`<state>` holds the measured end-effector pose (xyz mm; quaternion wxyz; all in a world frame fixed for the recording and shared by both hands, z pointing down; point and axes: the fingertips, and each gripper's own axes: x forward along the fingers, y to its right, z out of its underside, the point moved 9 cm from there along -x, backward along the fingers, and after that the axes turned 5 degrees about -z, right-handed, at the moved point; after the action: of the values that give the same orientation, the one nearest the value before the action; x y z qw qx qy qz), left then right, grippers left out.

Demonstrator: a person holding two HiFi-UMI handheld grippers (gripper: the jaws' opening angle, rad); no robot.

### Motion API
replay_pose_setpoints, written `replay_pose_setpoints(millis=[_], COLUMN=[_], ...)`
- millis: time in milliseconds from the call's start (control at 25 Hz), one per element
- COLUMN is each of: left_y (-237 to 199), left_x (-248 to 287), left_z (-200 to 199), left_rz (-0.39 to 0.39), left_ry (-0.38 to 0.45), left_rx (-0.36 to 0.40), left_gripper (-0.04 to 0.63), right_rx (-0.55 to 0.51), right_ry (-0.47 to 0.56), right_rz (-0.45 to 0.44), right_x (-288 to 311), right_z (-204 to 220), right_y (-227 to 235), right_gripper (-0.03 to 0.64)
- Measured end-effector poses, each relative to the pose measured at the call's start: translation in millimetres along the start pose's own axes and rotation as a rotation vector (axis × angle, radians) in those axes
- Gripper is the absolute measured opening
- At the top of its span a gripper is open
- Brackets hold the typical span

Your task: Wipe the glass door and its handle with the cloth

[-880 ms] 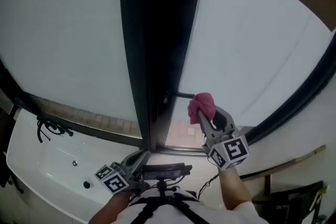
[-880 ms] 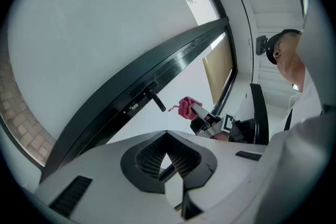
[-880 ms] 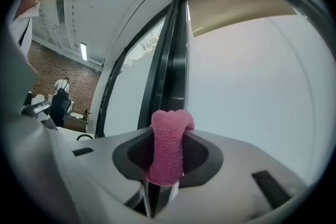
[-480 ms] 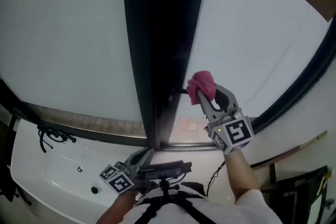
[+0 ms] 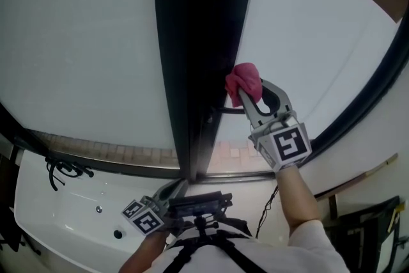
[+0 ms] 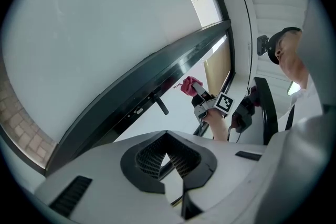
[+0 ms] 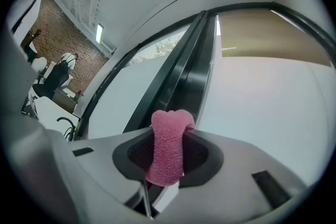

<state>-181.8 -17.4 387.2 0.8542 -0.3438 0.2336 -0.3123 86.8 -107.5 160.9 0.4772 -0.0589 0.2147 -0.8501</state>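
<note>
A frosted glass door (image 5: pixel 307 41) fills the view. The right gripper (image 5: pixel 246 89) clamps the pink cloth (image 5: pixel 243 81) at its tips, with the handle (image 5: pixel 227 110) just below them. The left gripper (image 5: pixel 176 188) hangs low, jaws together and empty. The wipe probably wants firm, even pressure down onto the handle

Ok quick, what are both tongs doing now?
Left tongs: shut, empty.
Right tongs: shut on the cloth.

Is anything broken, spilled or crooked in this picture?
No, nothing stands out. The pink cloth sits neatly clamped in the right gripper, by the dark door frame, just above the handle in the head view. The glass shows no cracks or spills.
</note>
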Motion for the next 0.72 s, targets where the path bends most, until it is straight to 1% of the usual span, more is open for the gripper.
replay_pose_setpoints(millis=[120,440,720], left_y=[4.1,16.4,18.0], left_x=[6.2,15.1,21.1], left_z=[-1.1,-0.3,1.3], left_rz=[0.004,-0.02,-0.038], left_ry=[0.008,0.055,0.073], left_rx=[0.016,0.046,0.051], left_gripper=[-0.008,-0.008,-0.008], right_rx=[-0.025,-0.173,-0.263], right_ry=[0.018,0.071,0.14], right_rz=[-0.017,-0.057,-0.07], right_x=[9.0,31.3,52.2], right_z=[-6.4,-29.8,-58.8], right_y=[7.3,25.4,44.8], right_gripper=[0.106,0.106,0.106])
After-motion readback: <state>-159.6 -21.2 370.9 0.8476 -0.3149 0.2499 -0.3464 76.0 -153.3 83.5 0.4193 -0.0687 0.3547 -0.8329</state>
